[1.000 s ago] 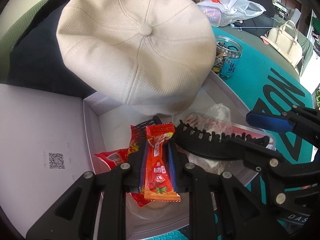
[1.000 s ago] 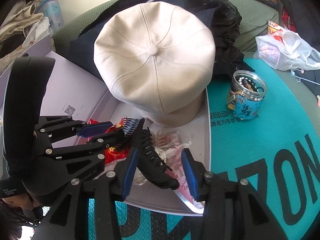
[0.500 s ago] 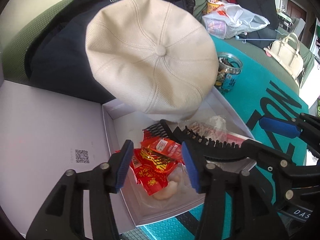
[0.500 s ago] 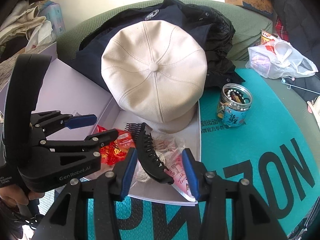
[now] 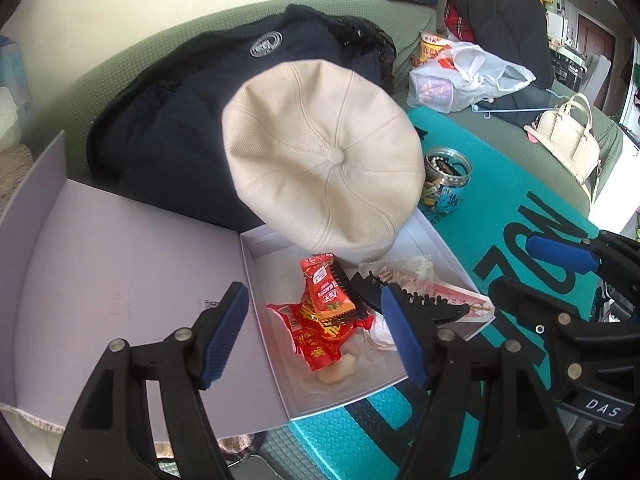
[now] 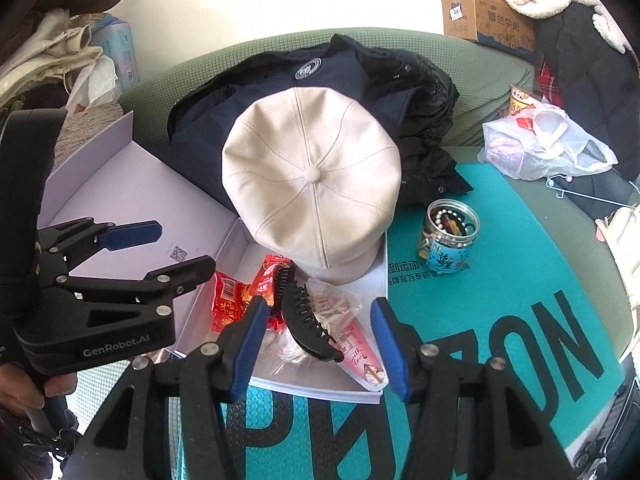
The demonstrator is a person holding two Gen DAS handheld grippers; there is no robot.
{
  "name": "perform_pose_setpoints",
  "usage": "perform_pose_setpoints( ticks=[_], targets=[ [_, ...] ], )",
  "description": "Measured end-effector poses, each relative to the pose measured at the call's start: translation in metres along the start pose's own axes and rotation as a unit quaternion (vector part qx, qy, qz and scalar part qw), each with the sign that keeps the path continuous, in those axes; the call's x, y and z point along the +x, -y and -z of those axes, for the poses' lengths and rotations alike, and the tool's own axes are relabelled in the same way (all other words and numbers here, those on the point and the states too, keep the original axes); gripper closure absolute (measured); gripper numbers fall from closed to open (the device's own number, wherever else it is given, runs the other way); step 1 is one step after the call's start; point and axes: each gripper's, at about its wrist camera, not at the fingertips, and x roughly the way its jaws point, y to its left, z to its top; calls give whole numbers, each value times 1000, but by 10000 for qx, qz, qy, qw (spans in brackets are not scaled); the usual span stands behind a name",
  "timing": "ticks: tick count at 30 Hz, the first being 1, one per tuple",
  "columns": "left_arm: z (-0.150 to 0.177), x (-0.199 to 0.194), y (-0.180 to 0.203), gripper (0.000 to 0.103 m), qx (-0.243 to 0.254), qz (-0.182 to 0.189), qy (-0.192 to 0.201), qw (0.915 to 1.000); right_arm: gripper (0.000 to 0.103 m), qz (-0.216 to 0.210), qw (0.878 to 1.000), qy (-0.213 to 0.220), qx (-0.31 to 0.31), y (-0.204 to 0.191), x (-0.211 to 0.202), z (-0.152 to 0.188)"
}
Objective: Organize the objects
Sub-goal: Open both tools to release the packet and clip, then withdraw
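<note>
The white box (image 5: 452, 256) lies open on the teal mat (image 6: 500, 300); a cream hat (image 5: 320, 160) overhangs its far edge; snack packets (image 5: 324, 312) and a black hair claw (image 6: 304, 320) lie inside; the left hand-held gripper (image 5: 316, 332) and right hand-held gripper (image 6: 320, 336) hover tilted above it, jaws opening, empty.

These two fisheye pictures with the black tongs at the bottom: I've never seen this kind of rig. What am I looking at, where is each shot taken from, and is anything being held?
There is no robot here. A person holds a hand-held gripper in each hand, and a camera on each looks forward along its blue-padded fingers.

One picture looks along the left hand-held gripper, the other along the right hand-held gripper. Each also catches the other at its edge.

Below them an open lavender box sits on a teal mat. In it lie red snack packets, a black hair claw and a pink-printed packet, with a cream hat resting over its far end. A small jar stands beside it.

Both pairs of jaws are opening, and nothing is held.
</note>
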Motion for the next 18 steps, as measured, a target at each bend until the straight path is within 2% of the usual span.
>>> perform_pose_setpoints(
  ticks=[4,10,18],
  targets=[
    [-1,-30,-3,23,-57,-30,111,9999,44,34,9998,198,-35,-5,-24,-4],
    [3,-69,-1,12,-102,-178,276,9994,36,195,9990,390,-9,-12,-59,-6],
    [18,-111,0,8,-246,-174,368,9989,32,402,9981,472,8,-18,-98,9]
  ],
)
